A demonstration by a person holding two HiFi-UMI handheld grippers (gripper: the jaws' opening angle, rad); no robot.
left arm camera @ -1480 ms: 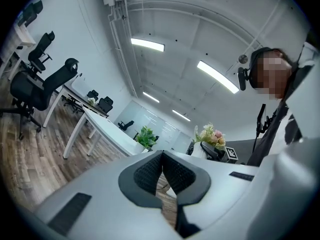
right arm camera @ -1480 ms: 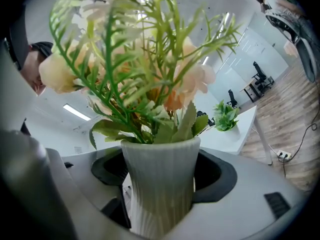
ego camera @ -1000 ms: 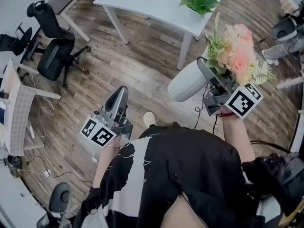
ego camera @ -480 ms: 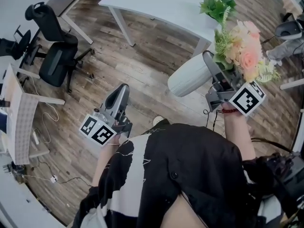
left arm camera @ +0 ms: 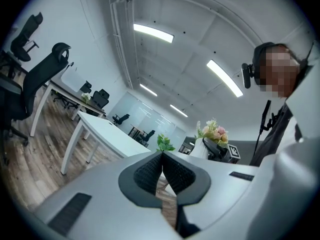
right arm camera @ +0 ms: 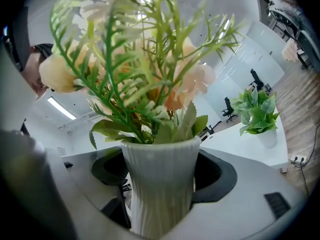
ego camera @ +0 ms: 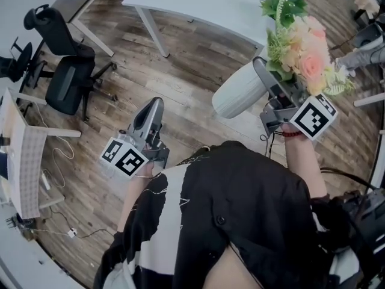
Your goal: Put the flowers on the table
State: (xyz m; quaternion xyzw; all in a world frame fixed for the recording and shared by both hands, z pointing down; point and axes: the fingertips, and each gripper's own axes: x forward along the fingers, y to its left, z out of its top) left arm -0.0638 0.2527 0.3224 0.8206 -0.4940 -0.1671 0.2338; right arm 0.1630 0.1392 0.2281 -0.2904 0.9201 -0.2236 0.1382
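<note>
Right claw [ego camera: 266, 83] pinches ribbed white vase [right arm camera: 160, 184] of peach-pink flowers [ego camera: 304, 47] and ferns; left claw [left arm camera: 161, 173] pressed together.

Your left hand-held gripper [ego camera: 150, 106] pointed toward the tabletop [ego camera: 204, 5], well short of it, with its jaws pressed together on nothing. Your right hand-held gripper [ego camera: 269, 80] sat nearer the tabletop's corner, jaws clamped on the white vase [ego camera: 236, 93] just below its rim. Both forearms reached forward from your torso, and a red band [ego camera: 290, 134] circled your right wrist.
</note>
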